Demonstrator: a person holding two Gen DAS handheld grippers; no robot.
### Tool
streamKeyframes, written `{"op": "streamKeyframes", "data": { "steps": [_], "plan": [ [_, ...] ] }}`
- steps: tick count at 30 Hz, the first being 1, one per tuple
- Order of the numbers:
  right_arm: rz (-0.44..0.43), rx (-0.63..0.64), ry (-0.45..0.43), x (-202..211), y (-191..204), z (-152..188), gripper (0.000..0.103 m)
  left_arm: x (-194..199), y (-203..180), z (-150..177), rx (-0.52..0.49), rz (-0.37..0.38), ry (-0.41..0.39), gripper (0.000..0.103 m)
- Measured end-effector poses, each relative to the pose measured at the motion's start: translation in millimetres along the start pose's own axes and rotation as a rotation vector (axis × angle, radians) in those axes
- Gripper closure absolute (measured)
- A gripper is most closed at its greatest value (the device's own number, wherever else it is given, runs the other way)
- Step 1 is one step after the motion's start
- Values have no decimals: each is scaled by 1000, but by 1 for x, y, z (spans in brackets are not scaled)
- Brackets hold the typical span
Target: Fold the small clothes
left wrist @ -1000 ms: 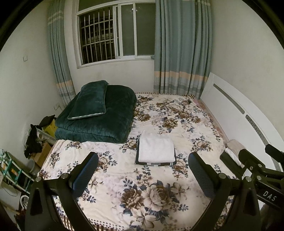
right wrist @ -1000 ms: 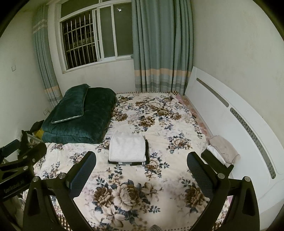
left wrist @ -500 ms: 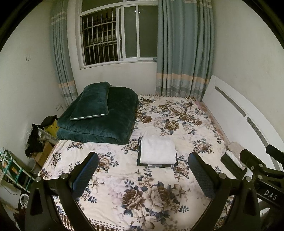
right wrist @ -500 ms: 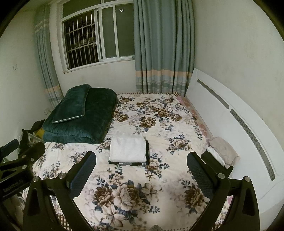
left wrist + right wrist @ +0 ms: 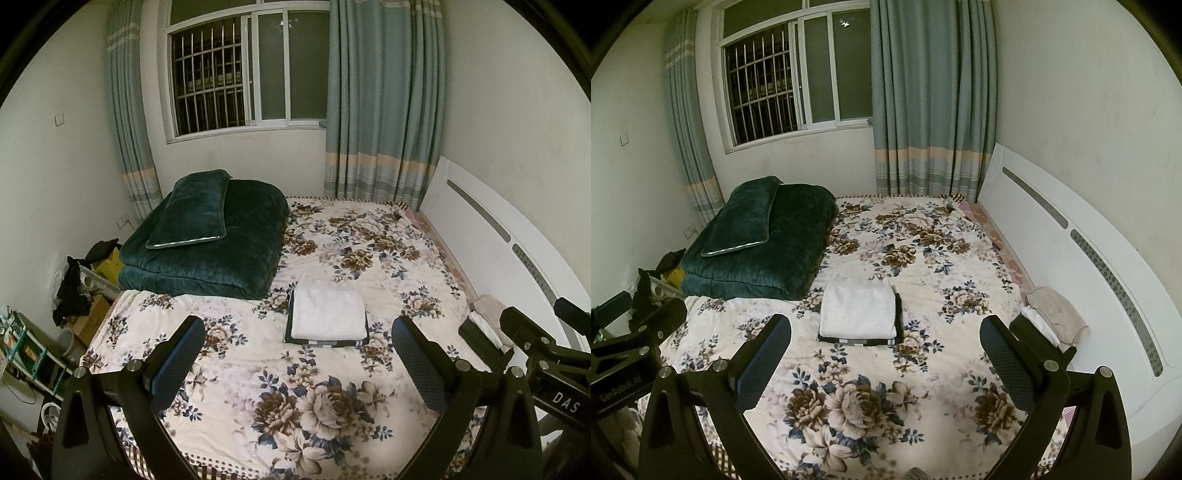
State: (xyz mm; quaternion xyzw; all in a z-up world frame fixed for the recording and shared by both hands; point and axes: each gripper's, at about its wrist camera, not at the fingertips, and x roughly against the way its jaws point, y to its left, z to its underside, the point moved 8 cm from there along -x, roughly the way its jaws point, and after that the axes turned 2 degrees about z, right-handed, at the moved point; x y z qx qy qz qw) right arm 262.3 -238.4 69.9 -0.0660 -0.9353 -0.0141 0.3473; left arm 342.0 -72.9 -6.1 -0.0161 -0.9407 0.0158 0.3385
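Two folded garments (image 5: 327,314), one quilt (image 5: 221,251), one pillow (image 5: 190,210).

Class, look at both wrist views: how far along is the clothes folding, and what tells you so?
Done: a folded white garment lies squared on a folded dark garment on the floral bedspread. In hand: nothing; the left gripper and right gripper are open above the bed. Left: possibly the crumpled beige cloth by the headboard.

The white folded cloth (image 5: 328,311) covers most of the dark garment (image 5: 325,342) beneath it; only edges show.
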Motion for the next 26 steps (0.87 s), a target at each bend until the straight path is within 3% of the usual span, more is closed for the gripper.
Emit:
{"op": "streamKeyframes", "data": {
  "steps": [26],
  "plan": [
    [-2,-3,-2,3,5,0,0,2,1,-1,1,-10,-8,0]
  ]
}}
